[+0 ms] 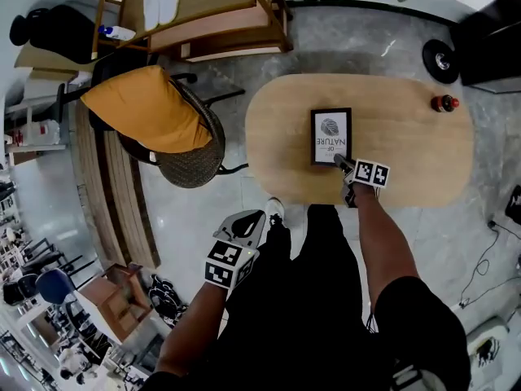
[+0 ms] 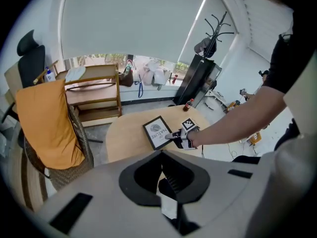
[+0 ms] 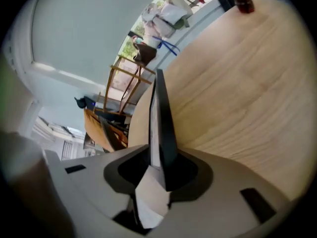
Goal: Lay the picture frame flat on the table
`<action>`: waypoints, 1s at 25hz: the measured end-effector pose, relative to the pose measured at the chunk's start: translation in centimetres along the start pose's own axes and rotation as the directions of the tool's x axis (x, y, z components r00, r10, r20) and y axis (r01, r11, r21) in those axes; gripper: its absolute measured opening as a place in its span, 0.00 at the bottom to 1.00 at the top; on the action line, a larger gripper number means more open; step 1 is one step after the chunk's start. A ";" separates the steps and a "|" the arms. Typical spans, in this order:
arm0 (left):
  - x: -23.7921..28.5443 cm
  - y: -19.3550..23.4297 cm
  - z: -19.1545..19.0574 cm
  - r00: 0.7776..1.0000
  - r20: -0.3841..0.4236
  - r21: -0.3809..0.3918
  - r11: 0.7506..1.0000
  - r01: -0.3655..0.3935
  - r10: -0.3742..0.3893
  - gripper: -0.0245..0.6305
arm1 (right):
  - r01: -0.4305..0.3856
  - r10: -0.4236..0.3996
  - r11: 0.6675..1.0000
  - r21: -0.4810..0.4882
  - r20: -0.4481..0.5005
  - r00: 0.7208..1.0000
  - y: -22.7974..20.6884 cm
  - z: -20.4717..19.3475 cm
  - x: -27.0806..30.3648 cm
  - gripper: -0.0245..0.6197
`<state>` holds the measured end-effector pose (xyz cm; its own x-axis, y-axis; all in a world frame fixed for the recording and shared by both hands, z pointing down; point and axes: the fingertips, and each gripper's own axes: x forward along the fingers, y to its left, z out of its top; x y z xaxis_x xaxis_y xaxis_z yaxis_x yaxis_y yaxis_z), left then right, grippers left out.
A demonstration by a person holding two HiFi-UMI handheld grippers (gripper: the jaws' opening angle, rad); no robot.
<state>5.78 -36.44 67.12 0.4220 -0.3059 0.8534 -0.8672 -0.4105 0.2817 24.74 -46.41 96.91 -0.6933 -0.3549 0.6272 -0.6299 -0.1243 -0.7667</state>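
Note:
A black picture frame (image 1: 330,135) with a white print lies face up on the oval wooden table (image 1: 407,145), near its front edge. My right gripper (image 1: 338,160) sits at the frame's near right corner, shut on that corner. In the right gripper view the picture frame (image 3: 161,118) shows edge-on between the jaws, close over the table (image 3: 237,83). My left gripper (image 1: 257,217) hangs low by the person's left leg, off the table, shut and empty. In the left gripper view the picture frame (image 2: 157,131) and the right gripper (image 2: 173,134) show from afar.
A small red-capped bottle (image 1: 444,103) stands at the table's far right end. A wicker chair with an orange cushion (image 1: 151,108) sits left of the table. Behind it stands a wooden shelf unit (image 1: 212,15). Cables lie on the floor at the right.

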 end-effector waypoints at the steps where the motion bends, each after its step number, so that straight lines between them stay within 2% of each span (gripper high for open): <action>1: 0.3 0.2 -0.2 1.000 -0.007 -0.014 1.000 -0.008 0.008 0.05 | 0.008 -0.010 0.999 -0.048 -0.049 0.999 -0.5 -0.7 0.4 0.23; 3: 0.8 0.4 -0.7 1.000 -0.018 -0.034 0.999 -0.022 0.021 0.05 | 0.015 -0.041 0.985 -0.174 -0.147 0.988 -1.2 -2.3 1.0 0.38; 5: 1.1 0.3 -0.9 0.999 -0.021 -0.052 0.998 -0.031 0.030 0.05 | 0.021 -0.105 0.942 -0.336 -0.235 0.966 -2.2 -3.9 1.1 0.45; 8: 1.4 0.0 -1.0 0.999 -0.019 -0.069 0.997 -0.041 0.039 0.05 | 0.038 -0.261 0.828 -0.560 -0.323 0.910 -4.3 -5.3 1.1 0.50; 10: 1.5 -0.3 -1.0 0.999 -0.015 -0.078 0.996 -0.045 0.044 0.05 | 0.065 -0.391 0.738 -0.672 -0.346 0.853 -6.0 -5.7 0.8 0.50; 12: 1.5 -0.5 -0.9 0.999 -0.008 -0.086 0.995 -0.049 0.049 0.05 | 0.058 -0.479 0.652 -0.756 -0.351 0.805 -6.9 -5.6 0.7 0.49; 14: 1.5 -0.7 -0.7 0.998 0.003 -0.089 0.995 -0.055 0.055 0.05 | 0.048 -0.535 0.591 -0.806 -0.346 0.771 -7.0 -5.1 0.8 0.44; 15: 1.5 -0.8 -0.6 0.998 0.006 -0.089 0.994 -0.057 0.057 0.05 | 0.059 -0.563 0.574 -0.816 -0.341 0.752 -7.3 -5.0 0.7 0.44; 17: 0.9 -1.2 -0.7 0.998 0.010 -0.084 0.995 -0.057 0.058 0.05 | 0.094 -0.597 0.571 -0.815 -0.335 0.729 -7.6 -5.3 0.2 0.44; 21: -0.4 -1.6 0.1 0.997 0.047 -0.054 0.997 -0.050 0.053 0.05 | 0.139 -0.595 0.611 -0.779 -0.336 0.731 -7.0 -5.0 -1.5 0.44; 25: -1.7 -1.7 1.4 0.993 0.112 -0.026 0.999 -0.033 0.036 0.05 | 0.134 -0.584 0.602 -0.787 -0.319 0.747 -4.8 -4.8 -3.9 0.44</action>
<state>6.89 -36.40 64.59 0.4179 -0.4147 0.8083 -0.8873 -0.3774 0.2651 28.79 -40.02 98.82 -0.2617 0.1034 0.9596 -0.7474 0.6073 -0.2693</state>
